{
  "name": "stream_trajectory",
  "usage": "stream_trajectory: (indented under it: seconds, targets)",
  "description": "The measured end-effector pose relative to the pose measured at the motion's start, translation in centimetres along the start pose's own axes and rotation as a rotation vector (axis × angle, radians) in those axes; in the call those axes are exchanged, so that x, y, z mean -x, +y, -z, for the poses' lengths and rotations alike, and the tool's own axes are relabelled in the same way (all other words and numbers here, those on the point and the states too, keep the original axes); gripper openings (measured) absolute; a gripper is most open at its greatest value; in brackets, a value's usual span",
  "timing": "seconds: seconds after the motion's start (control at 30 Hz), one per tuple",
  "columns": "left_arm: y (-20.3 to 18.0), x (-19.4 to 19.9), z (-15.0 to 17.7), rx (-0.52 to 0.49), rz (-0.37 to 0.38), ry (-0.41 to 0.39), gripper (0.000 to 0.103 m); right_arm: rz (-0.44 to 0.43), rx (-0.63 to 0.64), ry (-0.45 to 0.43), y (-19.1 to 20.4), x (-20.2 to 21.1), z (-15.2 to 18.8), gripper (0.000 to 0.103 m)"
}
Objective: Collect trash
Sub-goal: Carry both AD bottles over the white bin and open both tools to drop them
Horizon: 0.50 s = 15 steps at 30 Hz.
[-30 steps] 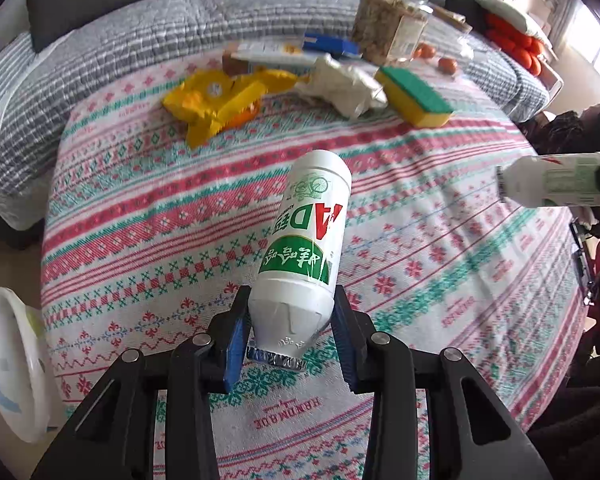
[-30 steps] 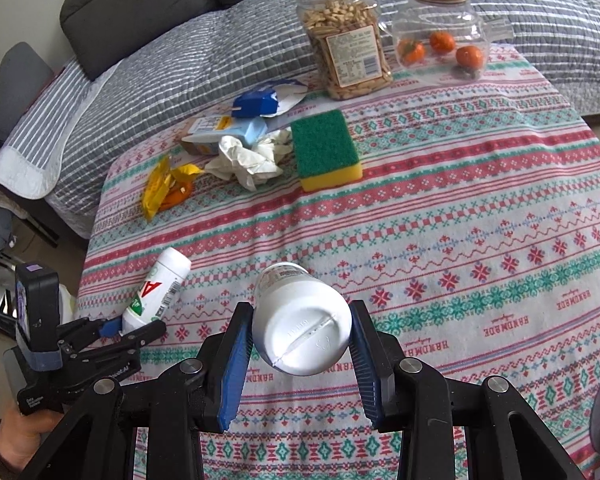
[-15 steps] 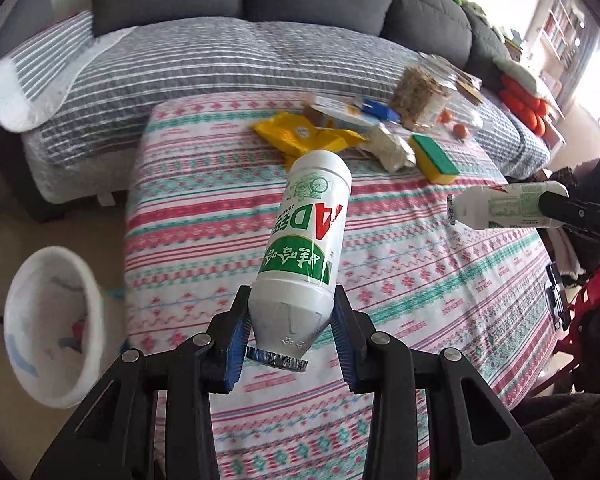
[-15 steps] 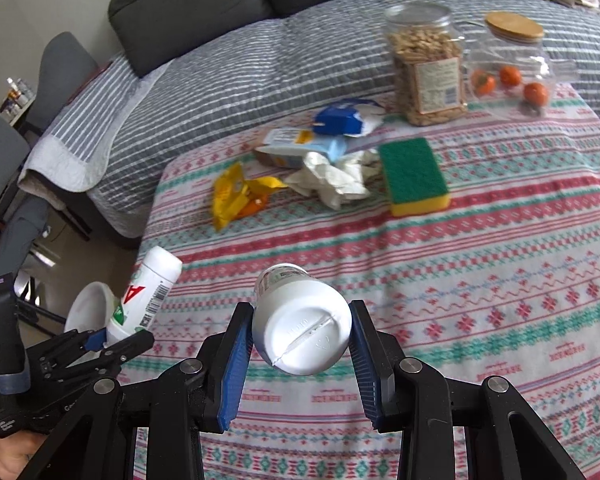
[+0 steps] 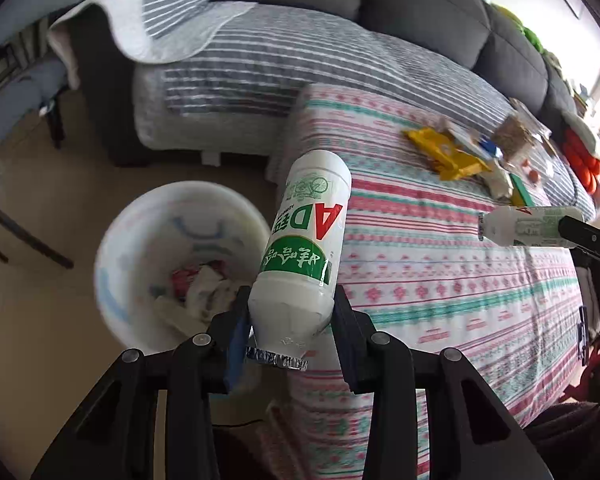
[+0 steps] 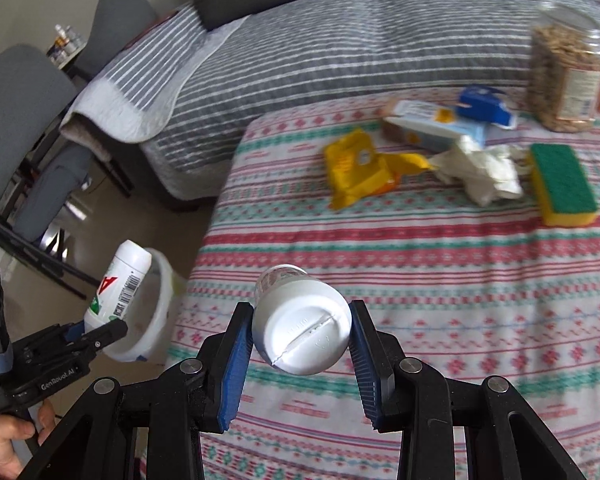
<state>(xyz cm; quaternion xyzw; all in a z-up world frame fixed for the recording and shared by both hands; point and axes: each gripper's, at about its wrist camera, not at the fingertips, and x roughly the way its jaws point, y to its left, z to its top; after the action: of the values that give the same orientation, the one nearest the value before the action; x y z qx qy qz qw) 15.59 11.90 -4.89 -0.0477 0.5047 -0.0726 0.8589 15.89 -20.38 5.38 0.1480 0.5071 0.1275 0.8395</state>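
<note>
grey sofa [image 5: 440,12] w/ a striped grey-white blanket [image 6: 340,48] fills the far side of both views. near it, the table under a red/green/white patterned cloth [image 6: 440,272] takes the right half of the left wrist view and most of the right wrist view. two grey chairs [image 6: 16,92] stand far left in the right wrist view.

white trash bin [image 5: 140,240] sits on the floor left of the table's left edge, w/ crumpled tissue and smth red inside; blurred.

left gripper [image 5: 290,320] is clamped on a white ad bottle [image 5: 306,240] near its neck, foil-capped mouth toward the camera, base pointing away. bottle hangs in the air off the table's left edge, just right of the bin opening in the left wrist view. in the right wrist view it overlaps the bin rim [image 6: 160,272].

right gripper [image 6: 300,344] pinches a second white bottle [image 6: 300,328], blue pads on both sides, its round base facing the camera; held above the cloth, near-left part of the table.

still on the table, far side: clear jar of cereal [image 6: 564,76] far right; green-yellow sponge [image 6: 562,184] near it; yellow wrapper [image 6: 360,168] further left; crumpled white tissue [image 6: 480,168] btwn wrapper and sponge, touching the wrapper's right tip; light blue packet [image 6: 432,128] behind the tissue; small blue pack [image 6: 486,106] just right of that, beside the jar. all well apart from both grippers.
</note>
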Motion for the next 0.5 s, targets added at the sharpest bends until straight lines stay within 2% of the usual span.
stream_trajectory:
  seconds: [0.23,0.5]
  targets:
    - [4.5,-0.8,0.8,0.068,-0.036,0.032,0.040,-0.047,0.050,0.036,4.0,-3.4,-0.2,0.042]
    - [7.9,-2.7,0.9,0.115,-0.075,0.048,0.041,-0.100,0.095,0.063,8.1,-7.0,-0.2,0.042]
